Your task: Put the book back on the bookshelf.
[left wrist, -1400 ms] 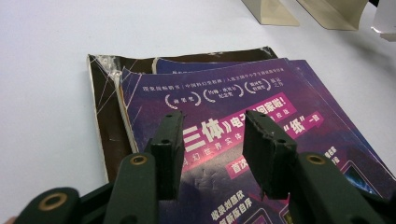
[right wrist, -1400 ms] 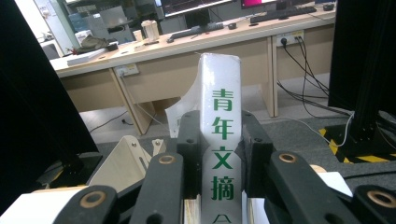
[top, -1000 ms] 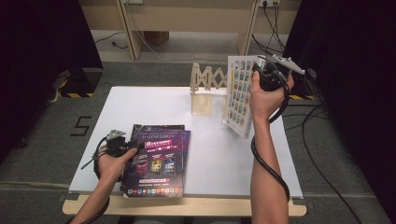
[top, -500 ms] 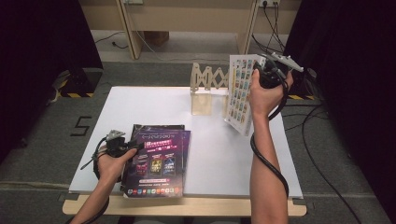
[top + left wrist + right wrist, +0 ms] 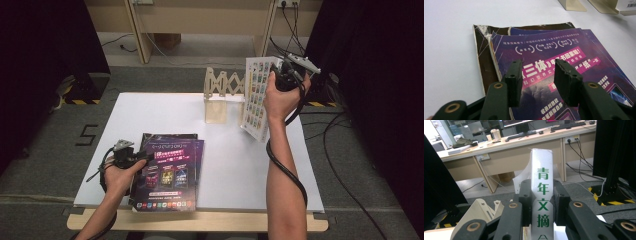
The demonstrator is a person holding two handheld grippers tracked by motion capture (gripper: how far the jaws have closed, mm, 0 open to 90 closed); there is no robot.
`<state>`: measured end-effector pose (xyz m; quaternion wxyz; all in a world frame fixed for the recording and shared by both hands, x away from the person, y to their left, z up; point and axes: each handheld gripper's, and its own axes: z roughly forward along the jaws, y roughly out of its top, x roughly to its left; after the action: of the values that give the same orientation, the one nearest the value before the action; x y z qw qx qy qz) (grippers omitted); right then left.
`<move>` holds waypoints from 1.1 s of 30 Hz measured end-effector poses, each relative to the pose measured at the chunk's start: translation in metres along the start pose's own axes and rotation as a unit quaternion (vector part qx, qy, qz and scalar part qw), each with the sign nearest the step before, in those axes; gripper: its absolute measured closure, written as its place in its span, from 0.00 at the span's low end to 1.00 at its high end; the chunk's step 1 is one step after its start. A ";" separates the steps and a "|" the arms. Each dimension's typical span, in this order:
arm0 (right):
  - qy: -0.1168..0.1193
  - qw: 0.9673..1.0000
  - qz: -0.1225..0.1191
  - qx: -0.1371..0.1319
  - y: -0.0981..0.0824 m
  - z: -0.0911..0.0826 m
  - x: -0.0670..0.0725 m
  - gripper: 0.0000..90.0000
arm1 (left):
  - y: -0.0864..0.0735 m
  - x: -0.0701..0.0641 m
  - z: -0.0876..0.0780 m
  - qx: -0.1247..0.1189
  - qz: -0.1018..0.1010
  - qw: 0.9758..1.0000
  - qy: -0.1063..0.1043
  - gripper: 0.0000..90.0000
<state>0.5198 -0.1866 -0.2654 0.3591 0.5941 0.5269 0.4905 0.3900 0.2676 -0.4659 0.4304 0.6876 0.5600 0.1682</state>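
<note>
A stack of purple-covered magazines [image 5: 170, 170] lies flat at the table's front left, on top of a darker book [image 5: 481, 57]. My left gripper [image 5: 144, 156] rests at the stack's left edge. Its jaws stand open just over the top cover [image 5: 564, 50], with nothing between them [image 5: 539, 66]. My right gripper [image 5: 275, 76] is raised over the far right of the table and is shut on the spine of a white book [image 5: 256, 100], which hangs upright with its colourful grid cover facing left. The spine [image 5: 542, 170] carries green characters between the pads [image 5: 541, 187].
A wooden accordion rack [image 5: 222, 95] stands at the back of the white table [image 5: 150, 115], just left of the held book; it also shows low in the right gripper view [image 5: 477, 212]. Cables trail on the floor at right. Desks stand beyond the table.
</note>
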 end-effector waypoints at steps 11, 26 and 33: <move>0.000 1.000 0.003 0.002 0.000 0.011 0.000 0.82 | -0.001 0.000 -0.001 0.000 0.000 1.000 0.000 0.64; 0.000 1.000 0.004 0.001 0.005 0.026 0.001 0.82 | -0.003 0.003 0.000 0.002 -0.003 1.000 0.000 0.64; 0.001 1.000 0.002 -0.004 0.007 0.030 0.003 0.82 | -0.003 0.003 0.000 0.002 -0.002 1.000 0.001 0.64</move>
<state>0.5505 -0.1824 -0.2657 0.3601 0.5934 0.5237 0.4939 0.3895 0.2703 -0.4688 0.4293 0.6869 0.5622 0.1666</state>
